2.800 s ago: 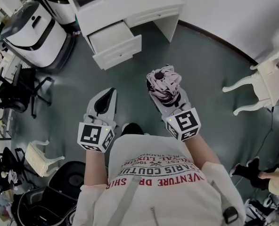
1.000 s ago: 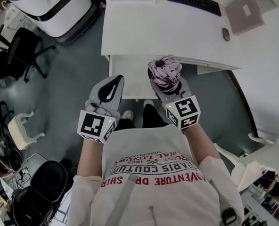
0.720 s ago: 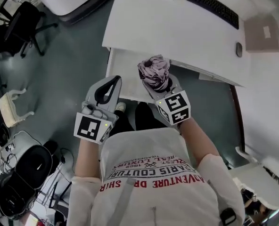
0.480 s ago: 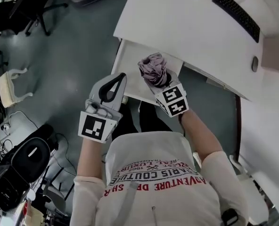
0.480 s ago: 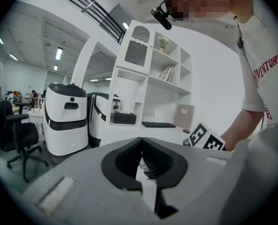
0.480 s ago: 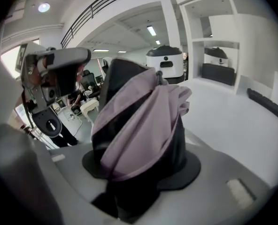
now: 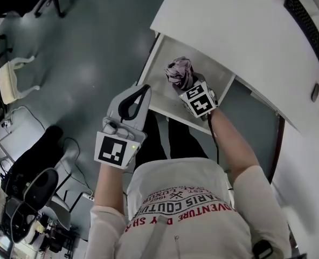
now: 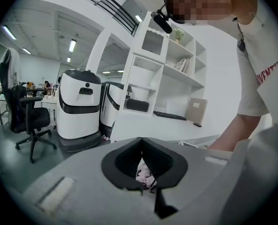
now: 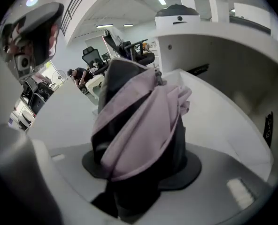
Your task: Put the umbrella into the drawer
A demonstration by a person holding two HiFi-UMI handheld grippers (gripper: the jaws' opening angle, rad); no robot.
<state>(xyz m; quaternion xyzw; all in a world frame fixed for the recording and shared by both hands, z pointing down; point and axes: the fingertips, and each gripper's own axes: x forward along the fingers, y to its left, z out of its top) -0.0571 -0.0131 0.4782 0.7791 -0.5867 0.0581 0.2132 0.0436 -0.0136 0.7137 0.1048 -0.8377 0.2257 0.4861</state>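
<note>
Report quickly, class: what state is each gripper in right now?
Left gripper: closed, holding nothing.
Right gripper: closed on the folded umbrella.

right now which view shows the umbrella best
The right gripper view: the folded pink umbrella fills the frame, clamped in the jaws. The head view shows its top over the drawer; the left gripper view, a sliver past its jaws.
</note>
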